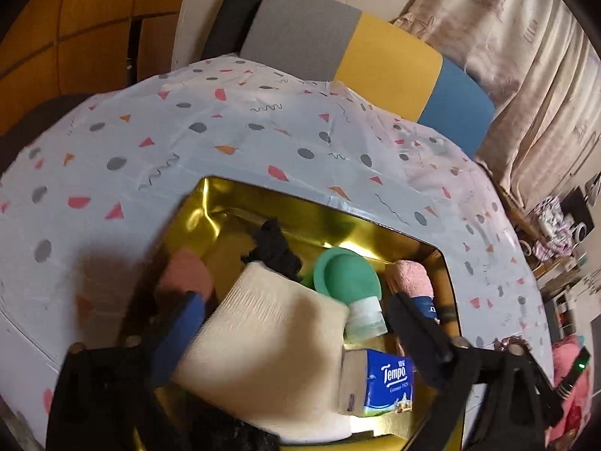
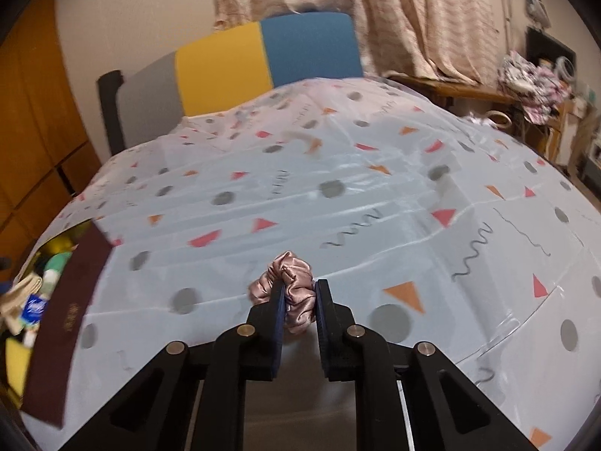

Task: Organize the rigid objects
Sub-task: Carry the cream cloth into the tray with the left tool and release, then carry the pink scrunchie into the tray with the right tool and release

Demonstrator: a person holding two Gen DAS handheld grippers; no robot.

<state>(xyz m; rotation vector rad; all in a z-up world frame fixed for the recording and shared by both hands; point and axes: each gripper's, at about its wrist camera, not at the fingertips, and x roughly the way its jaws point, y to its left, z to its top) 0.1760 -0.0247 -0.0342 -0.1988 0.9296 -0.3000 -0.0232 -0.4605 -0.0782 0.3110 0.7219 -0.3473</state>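
Where satin puckers: ruffled scrunchie [image 2: 291, 293].

A bench covered by a pale blue cloth [image 2: 338, 203] with scattered shapes. Behind it, a grey, yellow and blue chair back [image 2: 244, 60], beige curtains [image 2: 394, 11] and orange wooden cabinets [image 1: 75, 18].

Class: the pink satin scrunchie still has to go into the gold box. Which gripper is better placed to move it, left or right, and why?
Right. The right gripper already has its fingers closed on the scrunchie on the tablecloth. The left gripper hangs open over the gold box, holding nothing.
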